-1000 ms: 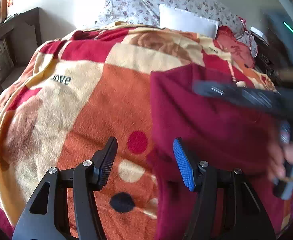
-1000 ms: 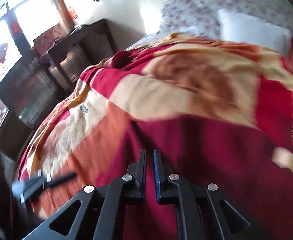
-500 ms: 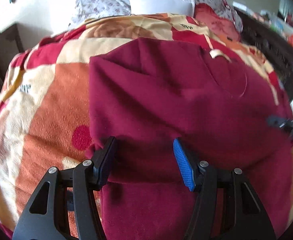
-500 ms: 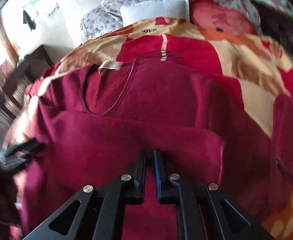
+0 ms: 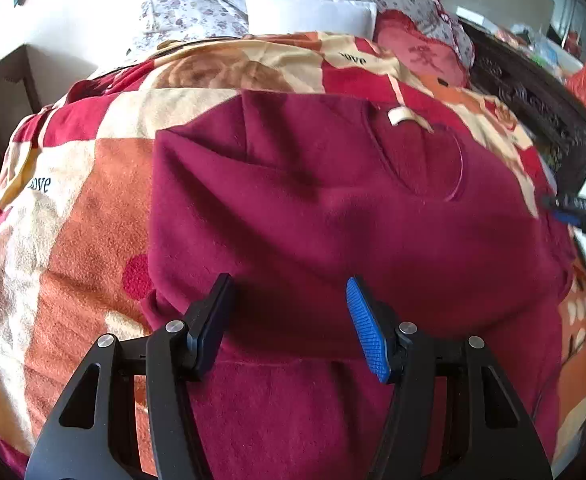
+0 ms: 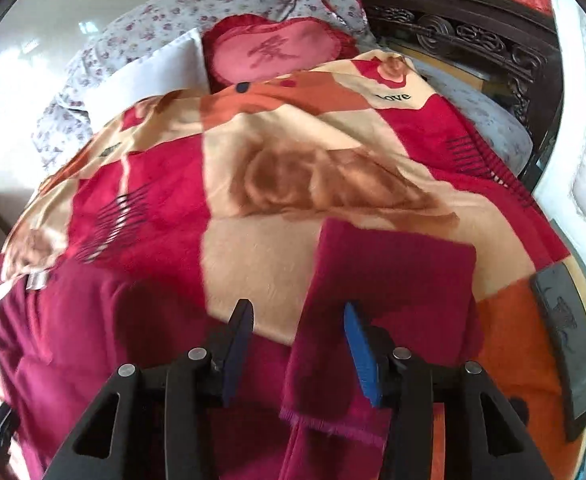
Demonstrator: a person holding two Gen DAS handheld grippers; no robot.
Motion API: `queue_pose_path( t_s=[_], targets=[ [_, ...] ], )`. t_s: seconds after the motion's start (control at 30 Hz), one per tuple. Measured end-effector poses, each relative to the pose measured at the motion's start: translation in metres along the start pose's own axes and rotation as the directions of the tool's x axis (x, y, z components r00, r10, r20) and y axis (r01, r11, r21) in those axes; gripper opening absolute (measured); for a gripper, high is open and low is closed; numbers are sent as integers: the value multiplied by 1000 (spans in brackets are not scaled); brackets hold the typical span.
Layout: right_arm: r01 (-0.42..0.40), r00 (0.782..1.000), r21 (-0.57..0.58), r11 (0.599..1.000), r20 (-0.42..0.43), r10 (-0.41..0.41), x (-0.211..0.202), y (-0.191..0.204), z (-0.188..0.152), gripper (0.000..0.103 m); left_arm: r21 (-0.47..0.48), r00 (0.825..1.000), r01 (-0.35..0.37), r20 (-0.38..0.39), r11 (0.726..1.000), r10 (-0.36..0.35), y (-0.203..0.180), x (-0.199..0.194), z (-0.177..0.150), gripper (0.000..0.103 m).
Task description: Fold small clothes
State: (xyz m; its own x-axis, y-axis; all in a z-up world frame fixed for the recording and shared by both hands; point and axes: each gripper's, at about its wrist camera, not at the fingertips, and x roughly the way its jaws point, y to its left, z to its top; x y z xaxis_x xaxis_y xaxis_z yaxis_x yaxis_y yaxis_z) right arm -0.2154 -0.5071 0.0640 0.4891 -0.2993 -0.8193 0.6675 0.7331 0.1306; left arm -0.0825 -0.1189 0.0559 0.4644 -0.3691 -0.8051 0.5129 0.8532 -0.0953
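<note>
Both fingers of the left gripper [image 5: 289, 320] stand wide apart and hold nothing; they hover just over the maroon fleece sweater [image 5: 333, 208], which lies spread on the patterned blanket [image 5: 73, 220] and fills the middle of the left wrist view. Its neckline with a small white label [image 5: 399, 115] is at about 1 o'clock, toward the white pillow [image 5: 309, 12] at 12 o'clock. The right gripper [image 6: 297, 344] is also open, with nothing between its fingers. Under it lies the sweater's sleeve [image 6: 393, 292], reaching toward 1 o'clock on the blanket, while the body of the sweater is at 9 o'clock. A pink heart cushion [image 6: 273, 52] rests at 12 o'clock, and a dark flat object [image 6: 565, 344] lies at 3 o'clock.
</note>
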Motion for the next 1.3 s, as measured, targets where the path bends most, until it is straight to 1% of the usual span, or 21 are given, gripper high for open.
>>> queue_pose_path(
  t_s=[0.03,0.07,0.17,0.27,0.33,0.43,0.57,0.67,0.77,0.8,0.83,0.87,0.9,0.97,1.0,1.03,1.07,1.1,1.13,1.2,1.3],
  targets=[
    [12,1000,2,1000,3,-12,6,-1,3,44,10,1000,-6,-2,1000,6,-1,0,-1,58],
    [17,1000,18,1000,7,-17,6,-9,4,31,17,1000,-11,-1,1000,11,0,0,-1,58],
    [6,1000,20,1000,12,-7,2,-25,3,6,4,1000,-14,4,1000,14,6,-1,-2,58],
    [8,1000,-24,1000,28,-7,-11,-36,-1,5,-34,1000,-8,1,999,8,15,0,-1,58],
    [25,997,-81,996,72,-19,-33,-36,-3,5,-56,1000,1,6,998,-1,18,-3,0,58],
    [92,980,-222,971,195,-49,-83,-21,-5,5,-61,1000,-4,22,998,6,21,-11,-1,58],
    [197,921,-437,878,389,-13,-161,31,-11,5,-78,999,-8,40,997,11,30,-22,1,58],
    [237,853,-626,743,500,150,-222,90,-25,4,-109,997,-14,73,994,22,42,-37,4,58],
    [189,824,-743,642,475,308,-250,137,-35,4,-146,994,-17,107,989,33,55,-53,7,58],
    [165,823,-772,613,451,346,-251,155,-37,4,-155,993,-19,112,988,37,59,-56,7,58],
    [138,829,-791,597,421,367,-249,170,-36,4,-170,992,-23,115,985,43,64,-61,7,58],
    [122,834,-796,593,406,373,-245,177,-36,4,-178,992,-23,115,984,44,68,-64,7,58],
    [97,846,-799,594,380,373,-238,183,-34,4,-184,992,-17,119,983,40,71,-68,6,58],
    [51,884,-777,628,327,333,-222,184,-27,5,-172,991,-22,128,985,44,73,-74,4,58],
    [-1,910,-738,675,278,306,-209,174,-22,5,-163,990,-30,131,986,52,74,-75,2,58],
    [-38,920,-711,703,249,302,-201,165,-19,6,-155,990,-37,131,987,58,75,-76,0,58],
    [-98,934,-661,744,198,299,-189,149,-18,14,-153,990,-38,128,987,58,76,-75,0,58],
    [-156,954,-577,802,122,274,-169,127,-16,22,-156,991,-33,120,987,52,78,-73,-1,58],
    [-180,966,-513,840,70,249,-154,110,-17,36,-159,993,-28,113,987,46,78,-70,-2,58],
    [-185,979,-413,892,1,203,-128,81,-29,39,-166,994,-20,106,986,38,78,-67,-3,58],
    [-125,992,-288,949,-69,109,-97,32,-55,39,-163,995,-12,97,987,28,73,-63,-7,58]
  ],
)
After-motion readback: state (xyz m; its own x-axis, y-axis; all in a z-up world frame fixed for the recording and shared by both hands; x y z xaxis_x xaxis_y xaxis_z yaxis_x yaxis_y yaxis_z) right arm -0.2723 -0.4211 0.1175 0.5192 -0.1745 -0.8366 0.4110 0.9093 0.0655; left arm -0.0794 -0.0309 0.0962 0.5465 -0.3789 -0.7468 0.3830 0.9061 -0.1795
